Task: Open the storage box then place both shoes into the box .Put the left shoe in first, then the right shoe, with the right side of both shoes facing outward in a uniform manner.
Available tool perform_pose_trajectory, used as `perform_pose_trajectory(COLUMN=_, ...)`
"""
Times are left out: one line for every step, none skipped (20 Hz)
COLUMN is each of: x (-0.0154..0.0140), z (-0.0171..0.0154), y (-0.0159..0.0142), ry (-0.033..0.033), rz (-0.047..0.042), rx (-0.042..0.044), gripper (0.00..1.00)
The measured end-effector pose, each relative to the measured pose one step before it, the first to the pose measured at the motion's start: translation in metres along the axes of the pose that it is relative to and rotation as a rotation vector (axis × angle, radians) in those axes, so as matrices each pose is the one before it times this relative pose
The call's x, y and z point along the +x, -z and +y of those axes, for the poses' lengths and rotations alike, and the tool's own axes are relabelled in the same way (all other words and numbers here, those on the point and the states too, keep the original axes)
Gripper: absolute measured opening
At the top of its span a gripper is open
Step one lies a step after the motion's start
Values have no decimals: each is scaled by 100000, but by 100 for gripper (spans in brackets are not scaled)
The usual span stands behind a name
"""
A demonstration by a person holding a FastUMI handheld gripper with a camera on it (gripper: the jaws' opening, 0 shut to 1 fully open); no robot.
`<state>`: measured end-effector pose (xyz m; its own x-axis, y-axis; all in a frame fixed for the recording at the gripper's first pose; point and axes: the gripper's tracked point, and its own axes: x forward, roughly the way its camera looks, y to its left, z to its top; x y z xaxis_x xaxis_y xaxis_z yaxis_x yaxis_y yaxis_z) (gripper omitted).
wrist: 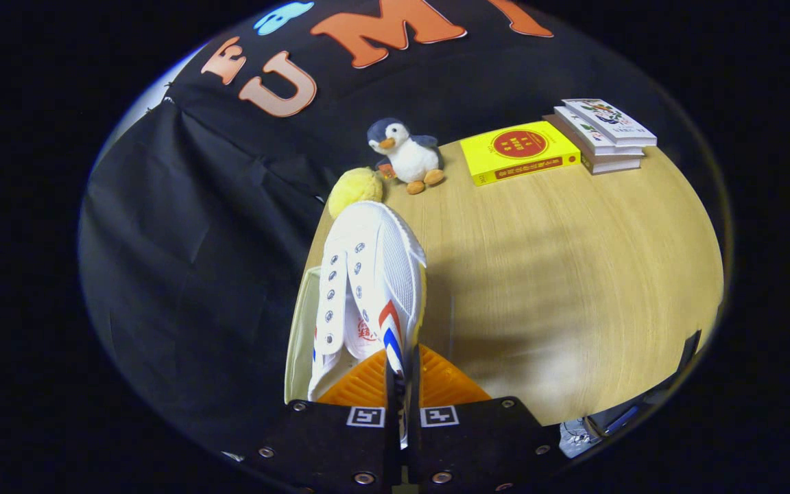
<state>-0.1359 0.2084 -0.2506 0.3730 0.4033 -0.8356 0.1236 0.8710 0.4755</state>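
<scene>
My gripper point(402, 381) is shut on a white canvas shoe point(367, 274), its orange fingers point(446, 384) pinching the shoe's side wall by the red and blue stripes. The shoe is lifted above the wooden table point(559, 274), toe pointing away from me, lace eyelets showing on its upper. A pale cream edge point(297, 336), perhaps the storage box, shows just under and left of the shoe at the table's left edge; most of it is hidden.
Beyond the shoe's toe sit a yellow plush ball point(355, 189) and a penguin plush point(405, 156). A yellow book point(518, 151) and a stack of white books point(604, 134) lie at the far side of the table. Black cloth hangs to the left.
</scene>
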Motion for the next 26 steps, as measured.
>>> perform_pose_trajectory(x=485, z=904, y=512, ry=-765, rz=1267, rx=-538, gripper=4)
perform_pose_trajectory(x=577, z=784, y=588, ry=-516, rz=955, rx=664, gripper=4)
perform_pose_trajectory(x=658, z=726, y=525, ry=-683, rz=1001, rx=753, gripper=5)
perform_pose_trajectory(x=653, z=476, y=528, ry=-251, rz=665, rx=513, gripper=5)
perform_pose_trajectory(x=584, z=281, y=423, ry=328, rz=729, rx=-614, gripper=4)
perform_pose_trajectory(x=602, z=251, y=273, ry=1149, rz=871, rx=-1081, gripper=4)
perform_pose_trajectory(x=522, z=230, y=345, ry=1593, rz=808, rx=-1142, gripper=5)
perform_pose_trajectory(x=411, z=342, y=550, ry=1905, rz=690, rx=-410, gripper=5)
perform_pose_trajectory(x=427, z=141, y=397, ry=1923, rz=641, rx=327, gripper=5)
perform_pose_trajectory(x=255, z=-7, y=515, ry=1919, rz=710, rx=918, gripper=4)
perform_pose_trajectory(x=496, z=-347, y=160, ry=1952, rz=605, rx=414, gripper=5)
perform_pose_trajectory(x=490, z=-516, y=107, ry=2773, rz=660, rx=805, gripper=5)
perform_pose_trajectory(x=302, z=-470, y=154, ry=3286, rz=1150, rx=160, gripper=6)
perform_pose_trajectory(x=482, z=-478, y=-24, ry=2486, rz=654, rx=220, gripper=6)
perform_pose_trajectory(x=163, z=265, y=18, ry=247, rz=423, rx=-453, gripper=6)
perform_pose_trajectory(x=5, z=292, y=24, ry=-192, rz=129, rx=-95, gripper=7)
perform_pose_trajectory(x=-100, z=169, y=-50, ry=-230, rz=300, rx=-328, gripper=9)
perform_pose_trajectory(x=-172, z=321, y=52, ry=-1049, rz=-116, rx=123, gripper=13)
perform_pose_trajectory(x=-153, z=269, y=-119, ry=-1016, rz=-260, rx=-186, gripper=23)
perform_pose_trajectory(x=-458, z=347, y=-181, ry=-1177, rz=-926, rx=-513, gripper=28)
perform_pose_trajectory(x=-420, z=510, y=-836, ry=-2554, rz=-3170, rx=-1101, gripper=40)
perform_pose_trajectory(x=-746, z=-69, y=-1006, ry=-669, rz=-2897, rx=-1239, gripper=42)
perform_pose_trajectory(x=-656, z=-71, y=-1069, ry=-550, rz=-2779, rx=-1388, gripper=44)
perform_pose_trajectory(x=-527, z=-114, y=-1085, ry=-685, rz=-2814, rx=-1084, gripper=45)
perform_pose_trajectory(x=-552, z=-130, y=-1077, ry=-1219, rz=-2763, rx=-1189, gripper=47)
perform_pose_trajectory(x=-609, z=-109, y=-898, ry=-1456, rz=-2769, rx=-1202, gripper=50)
